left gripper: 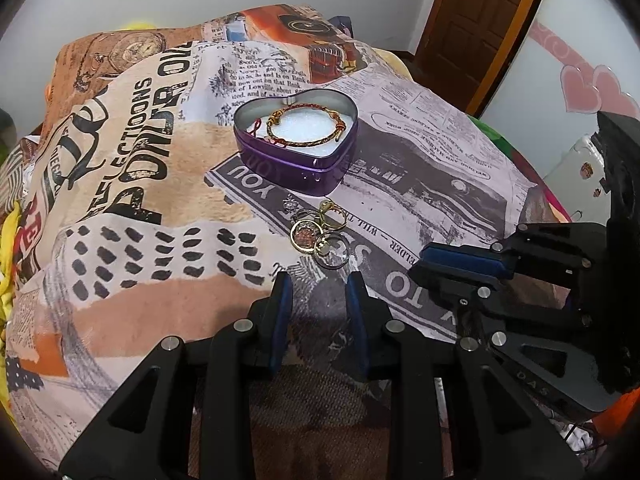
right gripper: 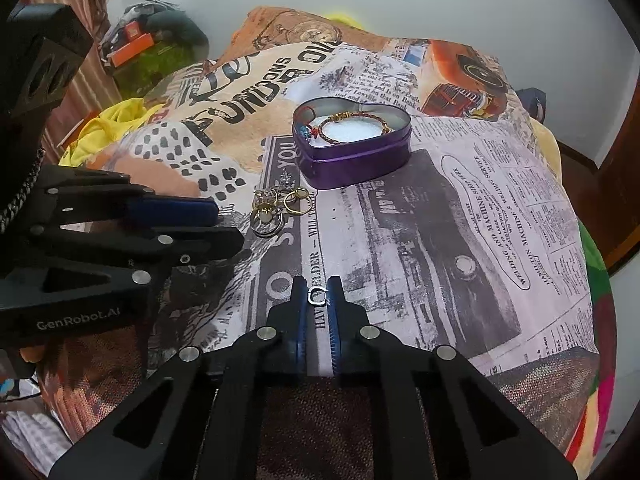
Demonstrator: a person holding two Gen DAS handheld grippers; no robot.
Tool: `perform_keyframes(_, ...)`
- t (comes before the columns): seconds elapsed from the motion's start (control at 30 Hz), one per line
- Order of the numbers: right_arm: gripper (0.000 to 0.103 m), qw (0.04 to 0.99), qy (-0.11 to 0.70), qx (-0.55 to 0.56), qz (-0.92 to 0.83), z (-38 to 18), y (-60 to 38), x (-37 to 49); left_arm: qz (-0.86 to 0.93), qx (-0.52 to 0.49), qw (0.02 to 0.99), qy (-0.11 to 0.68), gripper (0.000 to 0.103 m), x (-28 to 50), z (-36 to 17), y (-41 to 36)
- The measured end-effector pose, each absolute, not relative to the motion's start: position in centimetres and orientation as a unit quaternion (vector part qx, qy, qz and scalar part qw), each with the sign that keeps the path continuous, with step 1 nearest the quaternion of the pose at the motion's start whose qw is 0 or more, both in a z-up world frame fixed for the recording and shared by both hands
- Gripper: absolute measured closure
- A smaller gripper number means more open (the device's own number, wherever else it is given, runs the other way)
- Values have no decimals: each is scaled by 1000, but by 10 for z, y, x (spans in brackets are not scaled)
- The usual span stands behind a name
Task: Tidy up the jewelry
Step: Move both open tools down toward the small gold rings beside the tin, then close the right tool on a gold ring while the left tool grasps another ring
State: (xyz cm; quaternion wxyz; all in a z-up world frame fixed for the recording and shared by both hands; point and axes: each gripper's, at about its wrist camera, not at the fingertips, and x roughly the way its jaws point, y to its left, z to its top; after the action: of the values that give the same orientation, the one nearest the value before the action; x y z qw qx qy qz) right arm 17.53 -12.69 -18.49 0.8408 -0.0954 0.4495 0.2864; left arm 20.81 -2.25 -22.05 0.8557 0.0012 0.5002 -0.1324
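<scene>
A purple heart-shaped tin (left gripper: 280,160) (right gripper: 360,160) stands open on the printed cloth with a gold and red bracelet (left gripper: 306,128) (right gripper: 352,124) lying inside on white padding. A small pile of gold and silver rings (left gripper: 320,232) (right gripper: 280,206) lies on the cloth just in front of the tin. My left gripper (left gripper: 318,284) is open and empty, just short of the ring pile. My right gripper (right gripper: 318,294) is shut on a small silver ring (right gripper: 317,296), held at its fingertips above the cloth. Each gripper shows in the other's view: the right one (left gripper: 460,264) and the left one (right gripper: 192,220).
The printed newspaper-pattern cloth (left gripper: 140,200) (right gripper: 480,220) covers a raised soft surface that drops away at its edges. A wooden door (left gripper: 472,20) stands at the back right. Yellow fabric (right gripper: 108,128) and clutter (right gripper: 140,44) lie to the left.
</scene>
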Motion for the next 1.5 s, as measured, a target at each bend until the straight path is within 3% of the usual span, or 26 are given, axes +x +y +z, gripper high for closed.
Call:
perform_keyframes(0.6, 95, 866, 422, -63, 261, -164, -154, 180, -143, -16, 847, 511, 76, 232, -229, -33)
perform_keyframes(0.8, 95, 871, 416, -57, 255, -160, -160, 181, -131, -14, 851, 509, 83, 236, -230, -33)
perform_keyframes(1.1, 95, 875, 409, -56, 253, -153, -163, 175, -125, -7, 855, 503, 84, 234, -229, -33)
perform_keyframes(1.5, 95, 887, 389, -52, 245, -134, -165, 174, -112, 3, 877, 467, 84, 213, -197, -24)
